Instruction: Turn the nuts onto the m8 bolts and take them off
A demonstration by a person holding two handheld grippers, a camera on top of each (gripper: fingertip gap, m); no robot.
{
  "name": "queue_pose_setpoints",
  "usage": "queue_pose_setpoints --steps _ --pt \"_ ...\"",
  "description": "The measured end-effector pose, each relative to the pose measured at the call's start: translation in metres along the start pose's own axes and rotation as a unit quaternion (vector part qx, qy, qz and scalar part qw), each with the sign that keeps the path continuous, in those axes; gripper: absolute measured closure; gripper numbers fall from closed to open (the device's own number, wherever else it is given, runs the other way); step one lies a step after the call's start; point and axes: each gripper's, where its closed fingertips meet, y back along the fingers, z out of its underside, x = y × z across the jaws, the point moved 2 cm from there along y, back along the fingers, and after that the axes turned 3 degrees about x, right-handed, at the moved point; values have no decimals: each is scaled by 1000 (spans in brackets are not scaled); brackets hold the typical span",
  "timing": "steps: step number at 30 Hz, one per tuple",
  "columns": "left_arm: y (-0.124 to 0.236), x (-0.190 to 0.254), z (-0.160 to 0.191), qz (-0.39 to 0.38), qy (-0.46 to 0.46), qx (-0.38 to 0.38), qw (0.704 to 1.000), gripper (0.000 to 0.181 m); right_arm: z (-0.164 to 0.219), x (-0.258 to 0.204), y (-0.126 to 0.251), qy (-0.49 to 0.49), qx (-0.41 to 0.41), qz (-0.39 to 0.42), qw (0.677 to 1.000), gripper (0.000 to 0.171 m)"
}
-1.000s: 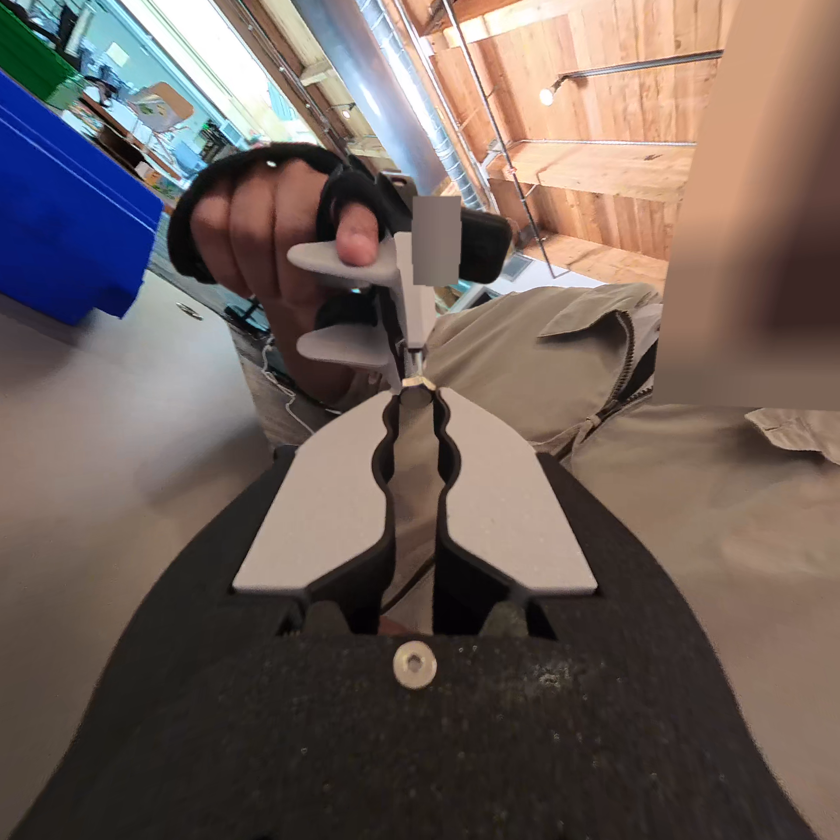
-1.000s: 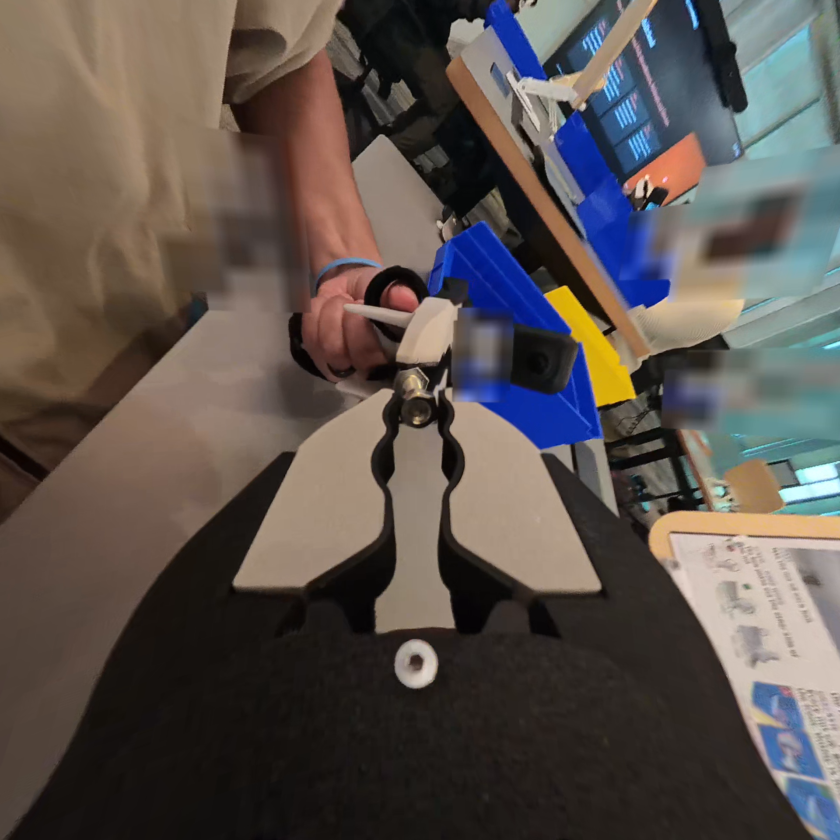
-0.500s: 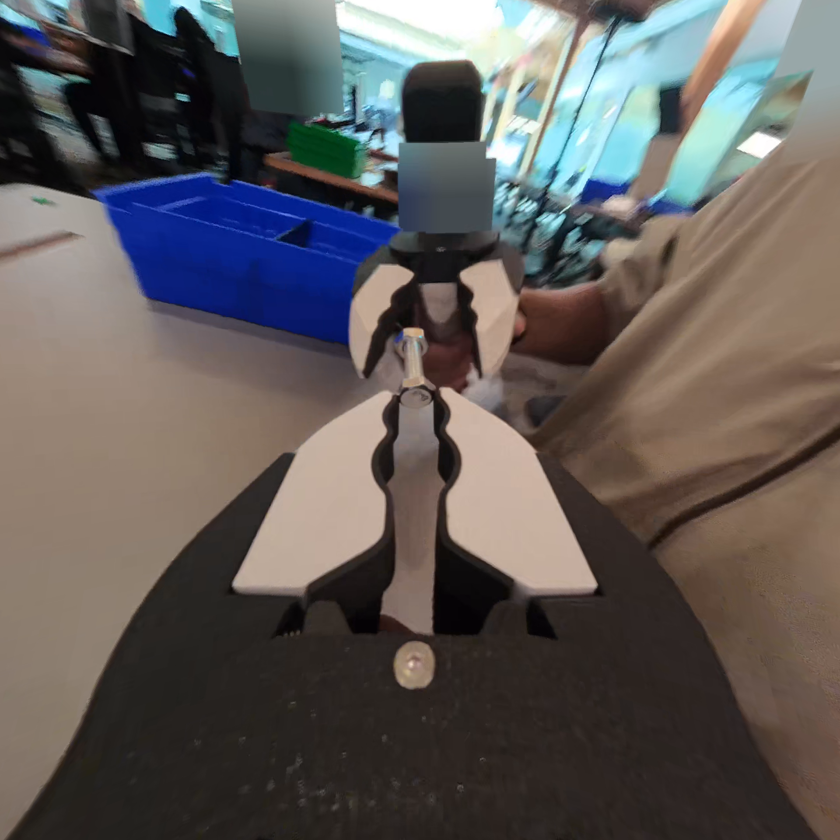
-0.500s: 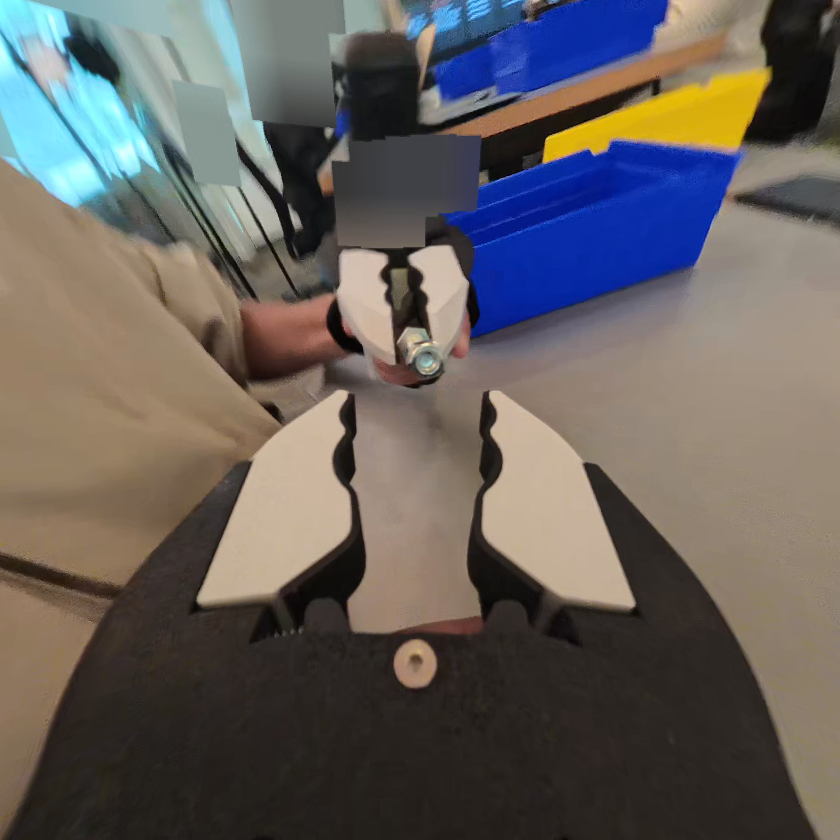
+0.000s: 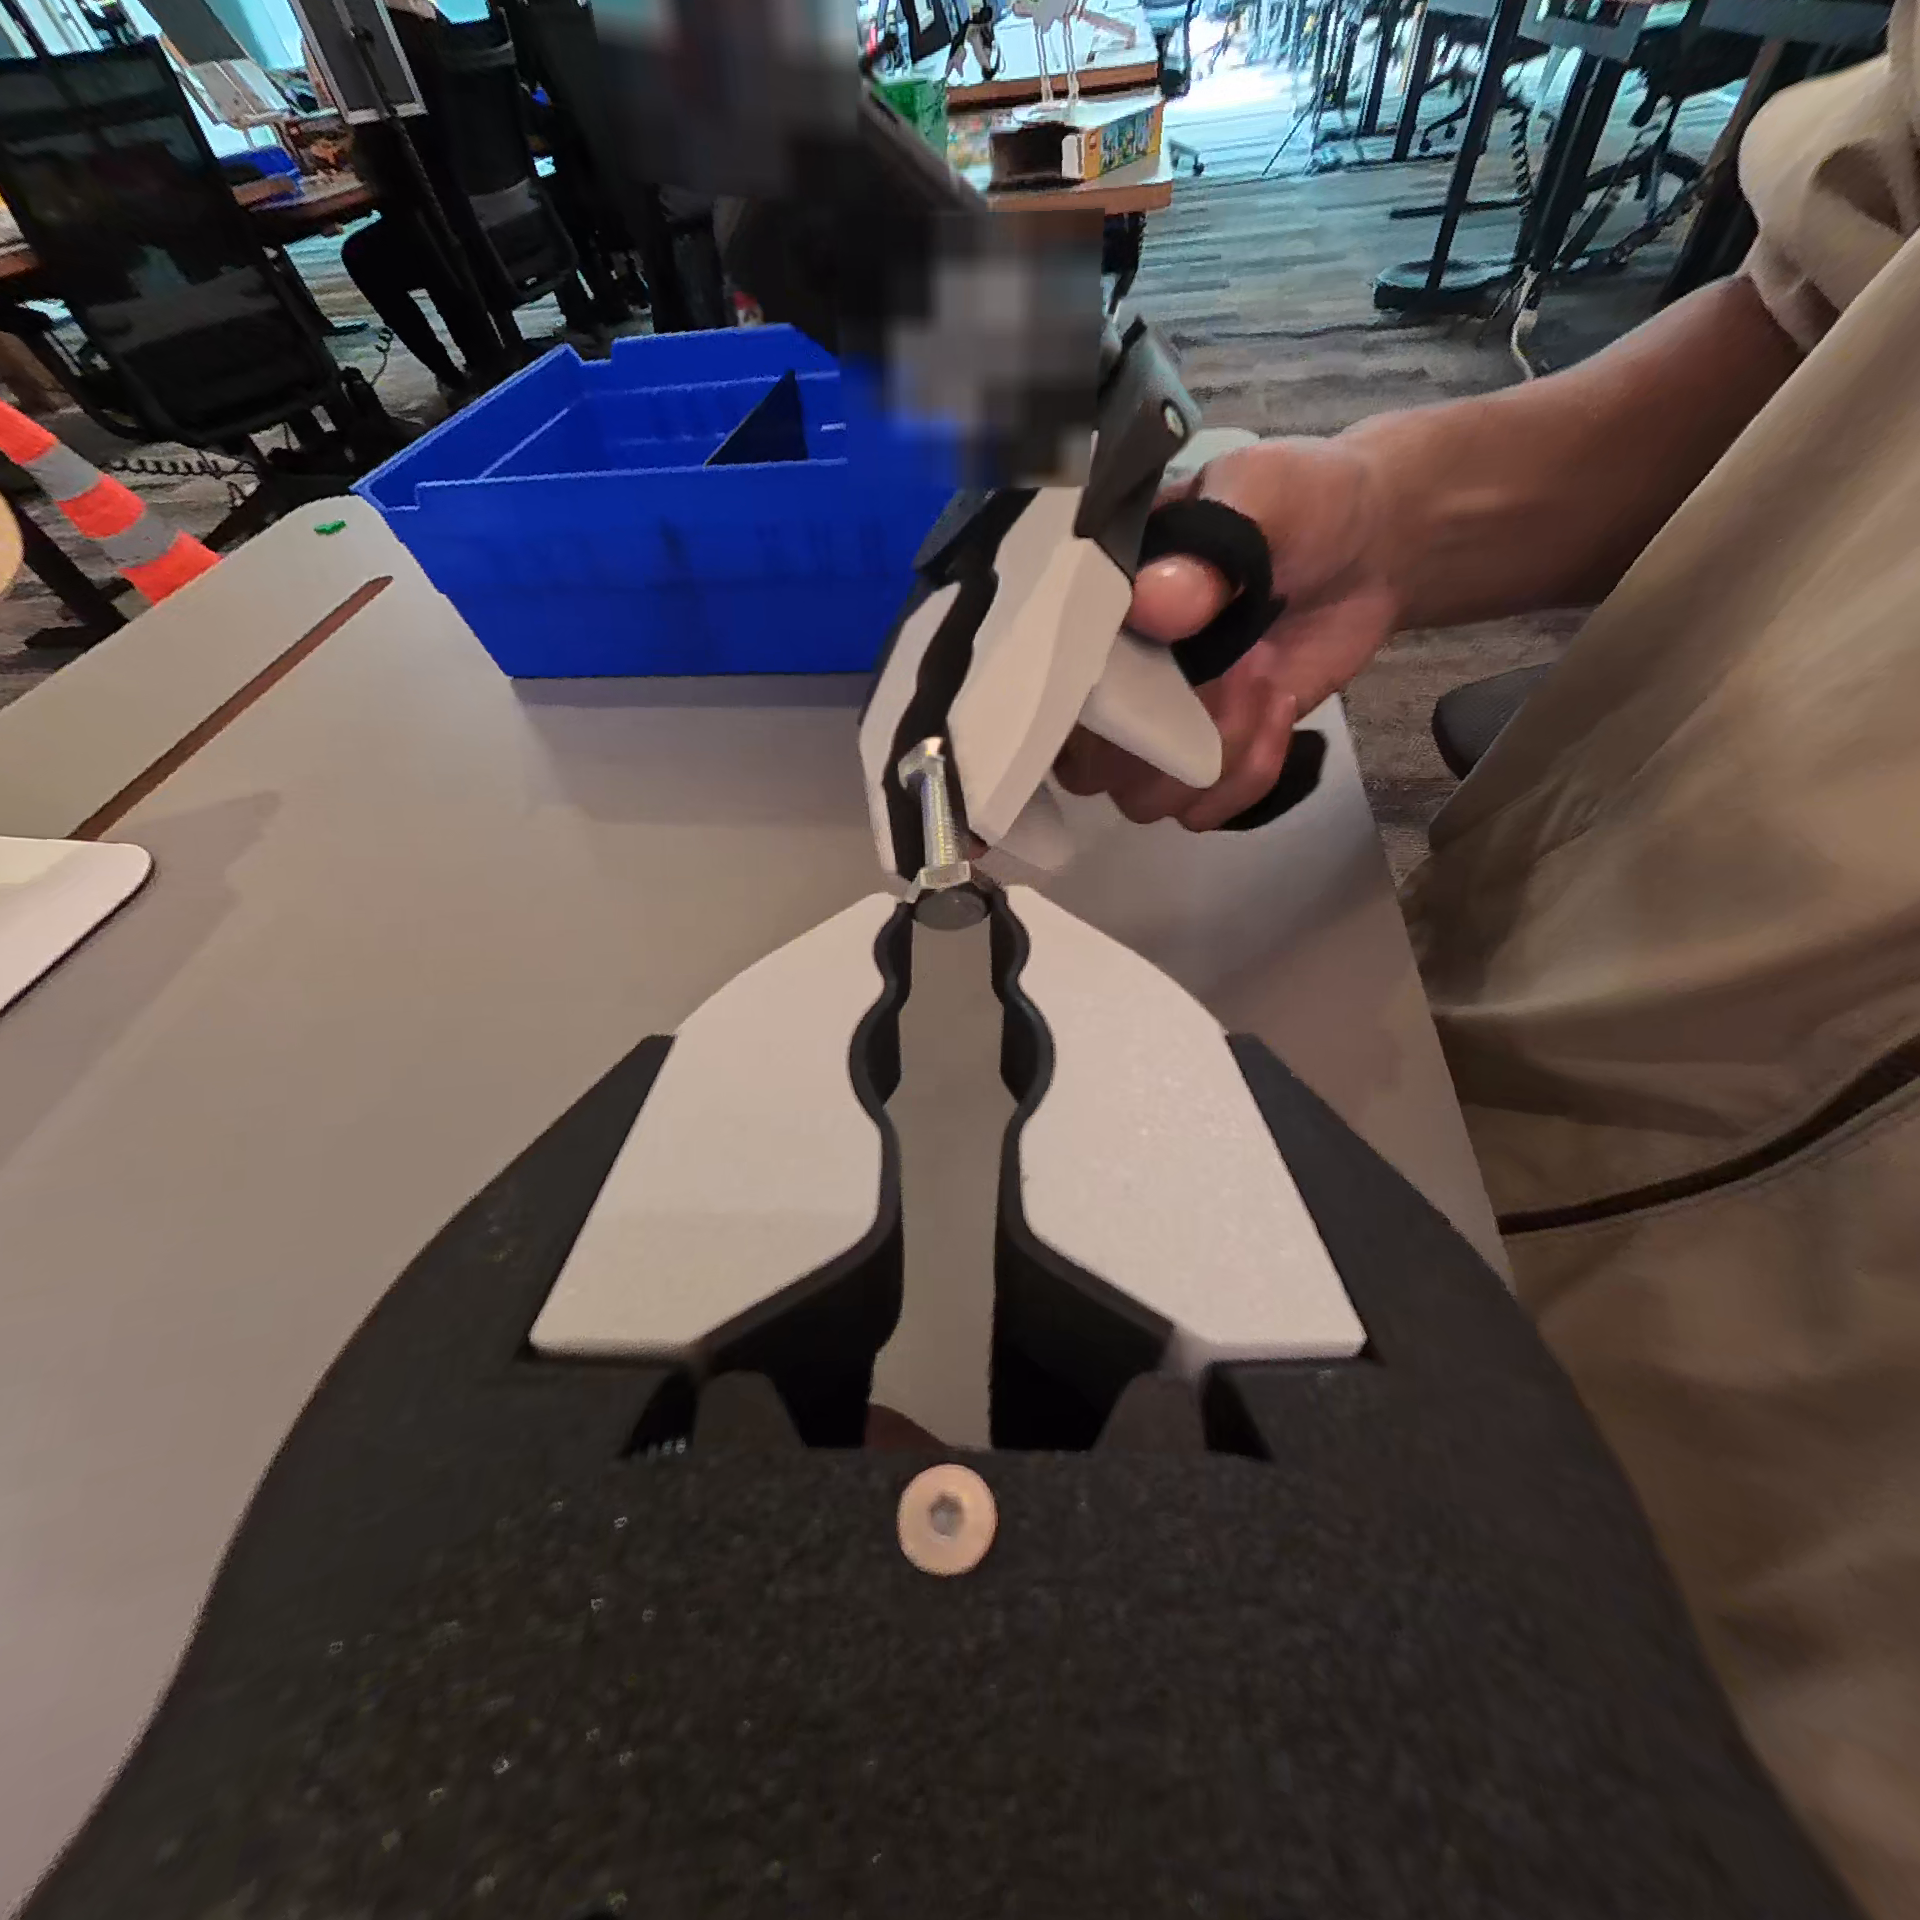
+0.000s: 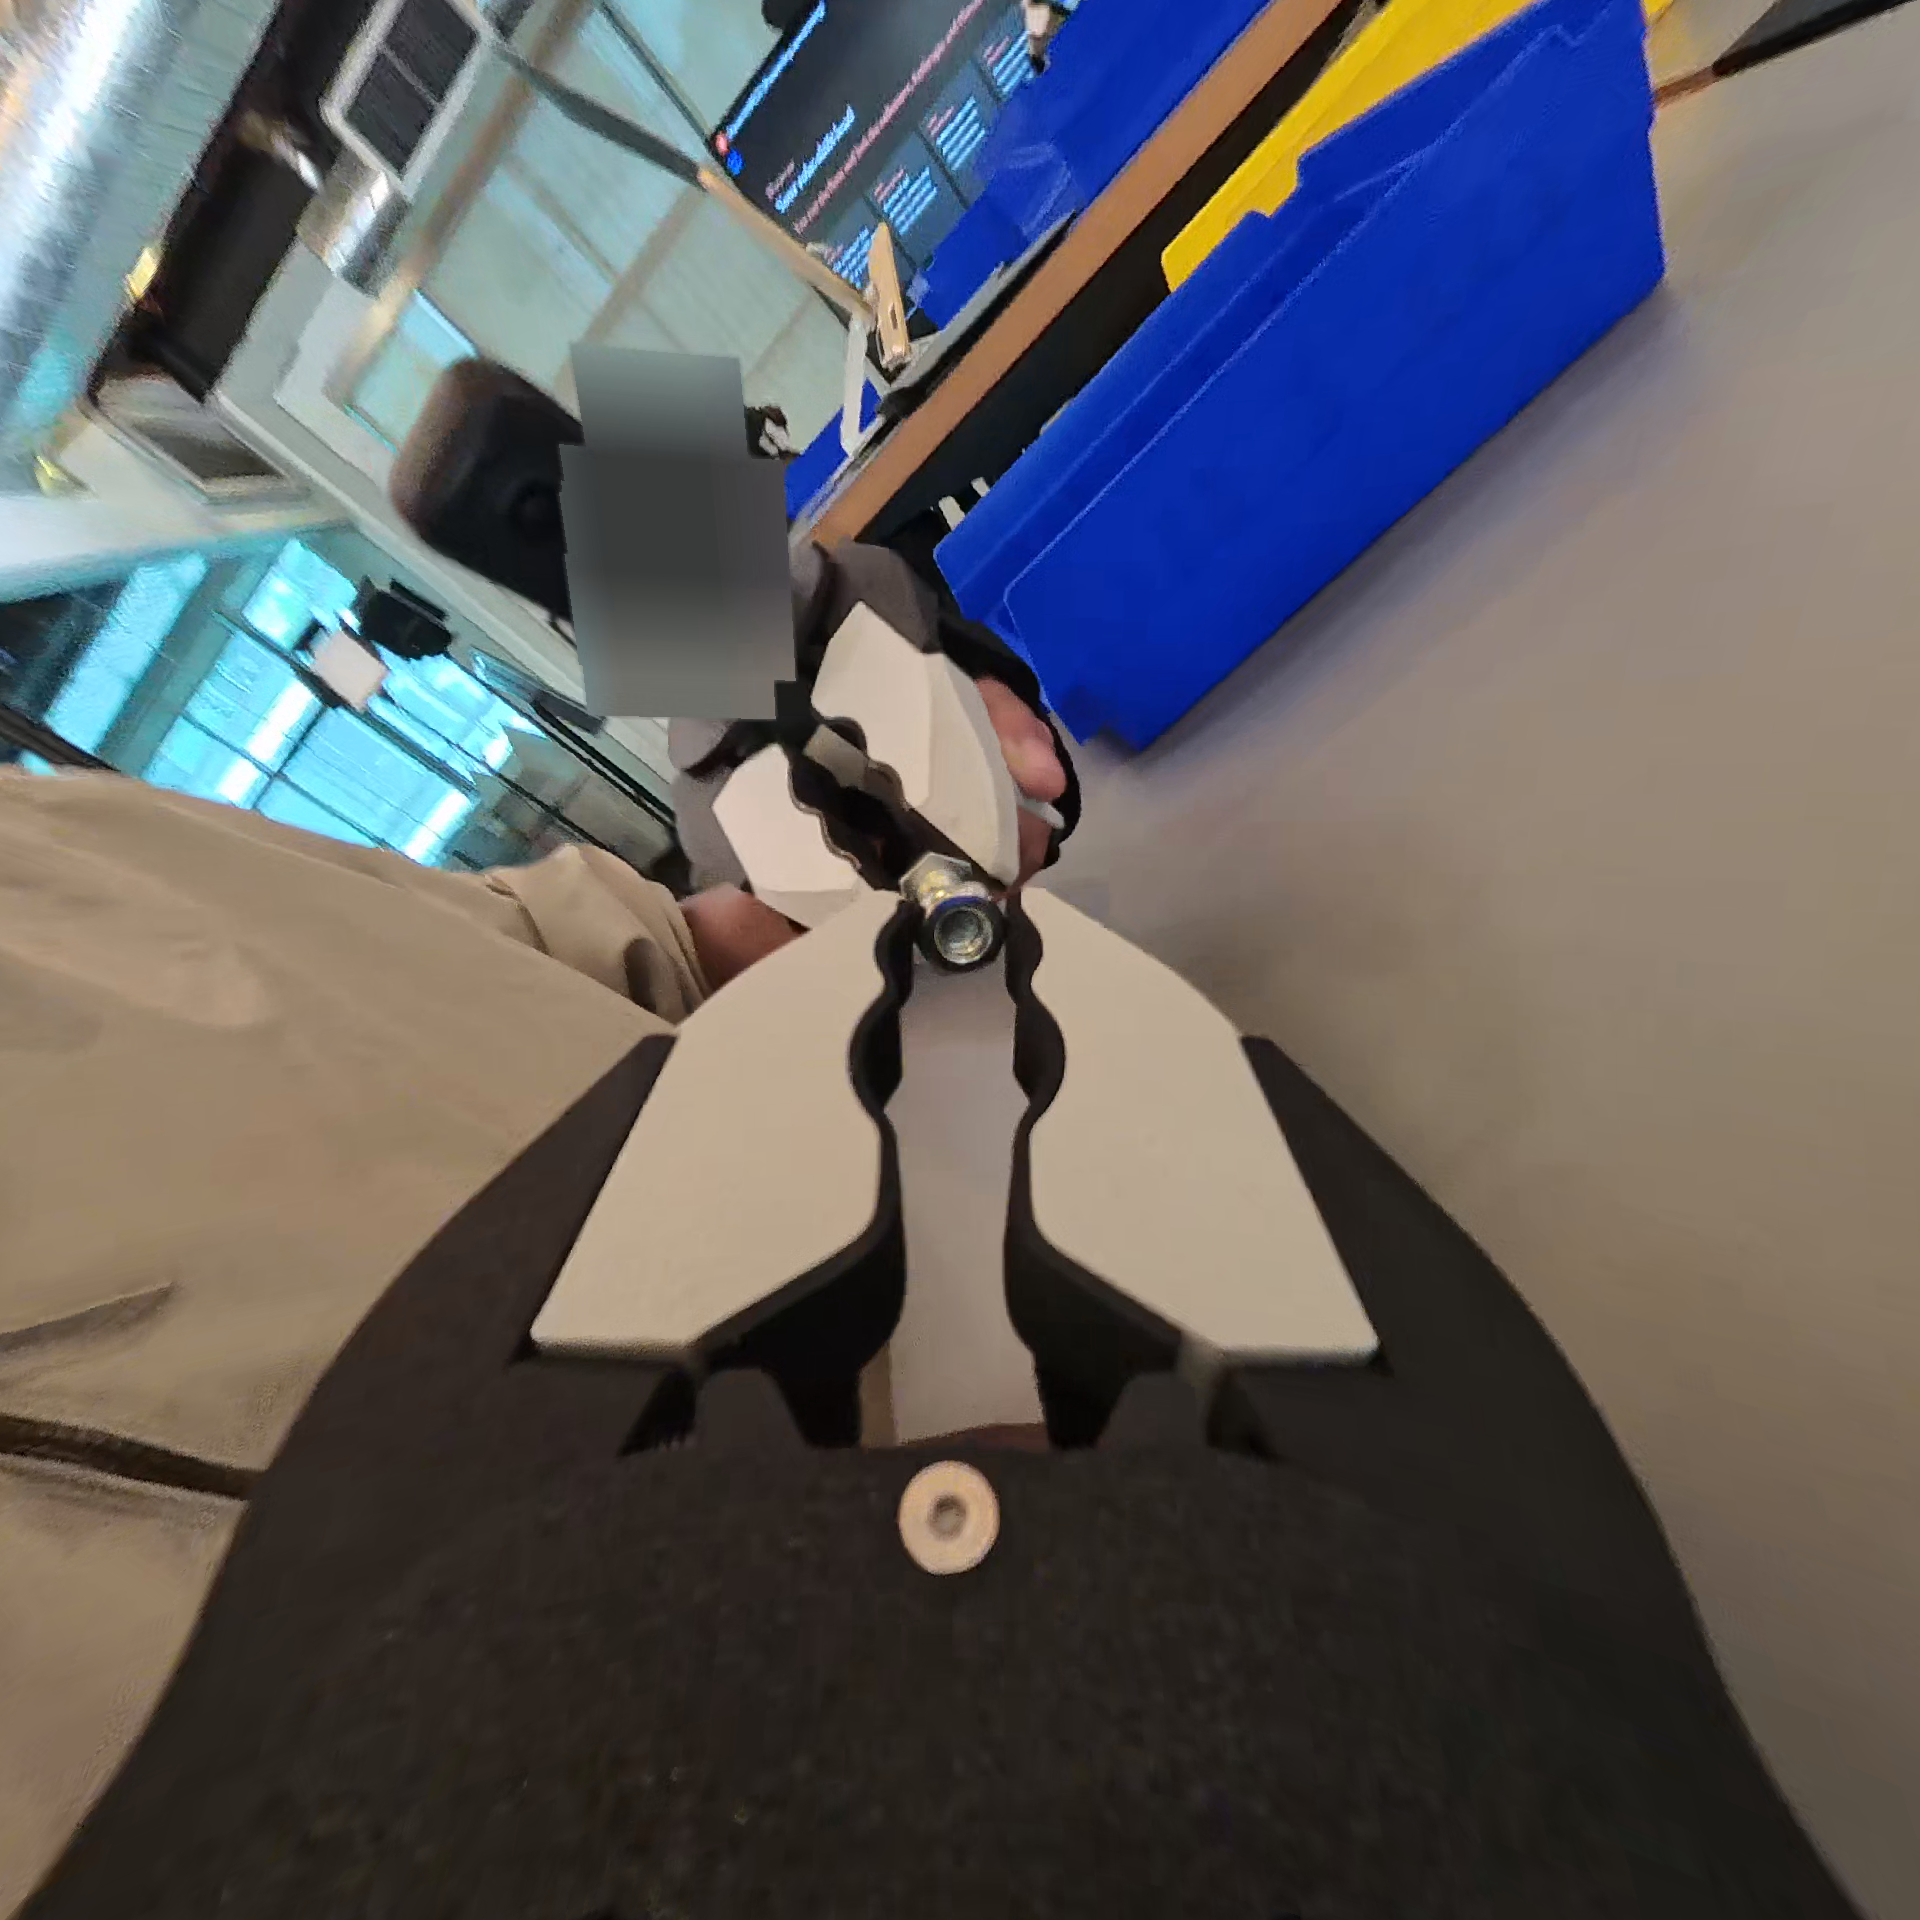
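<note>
Both grippers' jaws pinch bolt [image 5: 937,810] ends.

M8 bolt [image 5: 935,805]: bright zinc-plated steel, hex head, threaded shank; sits just above centre of the left wrist view, head uppermost, tilted slightly, lower end meeting the nut. Nut [image 5: 948,902]: silver hex, on the bolt's lower end at frame centre. In the right wrist view the nut [image 6: 961,930] faces the lens, bore visible, just above centre.
</note>
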Motion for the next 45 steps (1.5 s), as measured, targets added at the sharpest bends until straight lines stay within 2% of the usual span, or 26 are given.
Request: queue_pose_setpoints --steps 5,10,13,15,18,20,22,25,27,28,30,34,37,45 --pt "5 8 -8 63 99 48 992 167 -3 -12 0 145 -43 -1 989 155" --pt "8 21 -16 126 154 77 977 167 -4 -26 3 340 -97 -10 935 155" --pt "12 25 -22 185 223 109 951 167 -10 -34 7 427 -101 -18 898 155" --pt "17 27 -27 229 273 135 925 167 -14 -39 10 470 -102 -24 876 155" --pt "15 24 -22 229 293 136 918 167 -20 -40 15 495 -115 -19 861 155" --pt "14 18 -18 209 284 130 927 167 -25 -34 20 503 -120 5 856 155" --pt "14 7 -16 151 262 128 945 167 -29 -27 25 494 -119 43 860 155" --pt "18 -25 -5 -6 211 118 970 167 -30 -5 31 460 -115 143 869 155" --pt "25 -41 3 -102 179 101 973 167 -28 8 30 425 -98 205 876 155" --pt "29 -51 7 -161 162 91 969 167 -26 14 28 406 -88 231 880 155" --pt "35 -60 15 -230 156 60 959 167 -23 28 27 369 -70 287 881 155" --pt "59 -77 37 -406 133 -19 904 167 -22 52 33 275 4 389 879 155" --pt "63 -71 43 -444 159 -20 881 167 -20 60 38 236 43 435 868 155" --pt "51 -61 42 -430 168 -21 887 166 -17 60 47 221 61 452 862 155"
